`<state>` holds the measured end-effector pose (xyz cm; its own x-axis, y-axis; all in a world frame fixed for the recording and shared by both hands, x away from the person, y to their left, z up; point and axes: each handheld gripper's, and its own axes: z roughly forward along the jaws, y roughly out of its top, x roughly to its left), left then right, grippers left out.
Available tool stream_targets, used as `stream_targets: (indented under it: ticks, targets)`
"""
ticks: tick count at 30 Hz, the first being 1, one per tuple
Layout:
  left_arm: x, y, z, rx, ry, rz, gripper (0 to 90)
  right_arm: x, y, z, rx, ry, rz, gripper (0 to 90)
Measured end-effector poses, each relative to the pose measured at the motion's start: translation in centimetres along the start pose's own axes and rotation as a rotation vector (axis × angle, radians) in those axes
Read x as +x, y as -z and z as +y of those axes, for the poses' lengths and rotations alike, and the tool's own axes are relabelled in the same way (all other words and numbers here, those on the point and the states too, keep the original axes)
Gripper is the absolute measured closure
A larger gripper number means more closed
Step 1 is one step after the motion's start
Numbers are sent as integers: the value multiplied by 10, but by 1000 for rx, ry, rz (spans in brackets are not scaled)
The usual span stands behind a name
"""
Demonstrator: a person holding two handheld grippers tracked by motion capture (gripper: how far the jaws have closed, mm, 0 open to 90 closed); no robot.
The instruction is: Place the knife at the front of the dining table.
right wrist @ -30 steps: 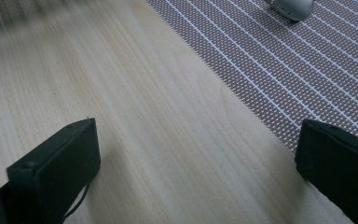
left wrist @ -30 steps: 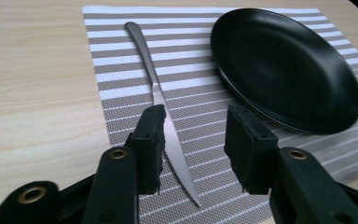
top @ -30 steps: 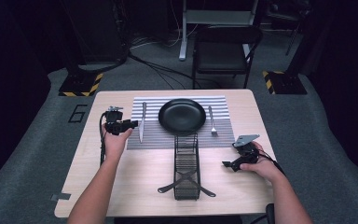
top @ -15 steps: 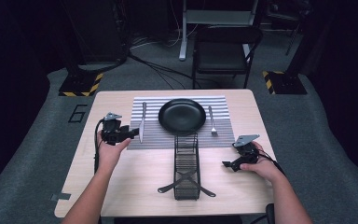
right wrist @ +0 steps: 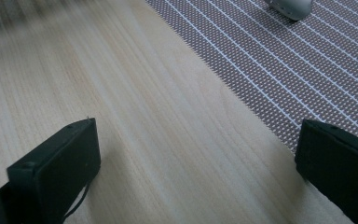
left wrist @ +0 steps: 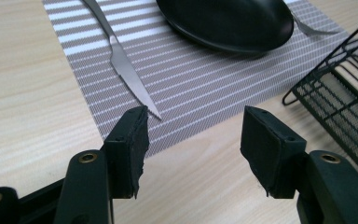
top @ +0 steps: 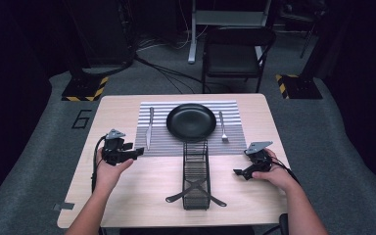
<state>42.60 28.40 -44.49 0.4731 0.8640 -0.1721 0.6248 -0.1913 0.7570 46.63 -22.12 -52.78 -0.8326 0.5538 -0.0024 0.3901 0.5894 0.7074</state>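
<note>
Left tongs (top: 138, 151) and right tongs (right wrist: 200, 163) both gape apart, empty, over the pale wooden counter (top: 127, 196). The silver table knife (left wrist: 121, 65) lies on the grey striped placemat (left wrist: 205, 79), left of the round black plate (top: 191, 121); judging by aim, straddle its blade squarely before closing.

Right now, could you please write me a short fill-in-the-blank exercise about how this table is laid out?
1. The black plate rests on the striped ____.
2. Left of the plate lies the ____.
3. The fork lies on the plate's ____ side.
4. The jaws of the left tool stand ____, with nothing between them.

Missing words: placemat; knife; right; open
</note>
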Motion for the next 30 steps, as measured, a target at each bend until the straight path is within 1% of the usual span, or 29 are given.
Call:
stream_targets:
  ticks: [4,6,7,8,9,14,15,16,18,20,21,22,24,25,26,27,28,30]
  targets:
    - [1,-6,-12,19,1,-6,419,0,0,0,0,-1,0,0]
    - [3,-12,-21,24,7,-7,419,0,0,0,1,-1,-1,0]
    - [3,-12,-21,24,7,-7,419,0,0,0,0,-1,-1,0]
    - [4,-16,-26,30,14,-1,419,0,0,0,1,-2,-2,0]
    - [4,-16,-26,30,14,-1,419,0,0,0,1,-2,-2,0]
    - [7,-23,-36,24,27,1,419,0,0,0,1,-3,-2,0]
    - [7,-24,-37,34,26,5,419,0,0,0,1,-2,-2,0]
    - [7,-26,-39,21,24,9,419,0,0,0,1,-2,-2,0]
    - [8,-27,-43,31,19,13,419,0,0,0,1,-2,-2,0]
    - [8,-29,-46,42,9,30,419,0,0,0,1,-2,-2,0]
    - [8,-30,-48,40,-5,38,418,0,0,0,1,-2,-2,0]
    - [8,-31,-49,56,-14,42,418,0,0,0,1,-2,-2,0]
    - [7,-32,-49,70,-49,64,412,0,0,0,1,-2,-2,0]
    - [7,-32,-49,70,-49,64,412,0,0,0,1,-2,-2,0]
    - [6,-33,-50,60,-66,72,410,0,0,0,1,-2,-2,0]
    - [6,-33,-50,60,-66,72,407,0,0,0,1,-2,-2,0]
    - [6,-34,-51,57,-79,71,407,0,0,0,1,-2,-2,0]
    - [8,-36,-54,74,-84,74,404,0,0,0,1,-1,-2,0]
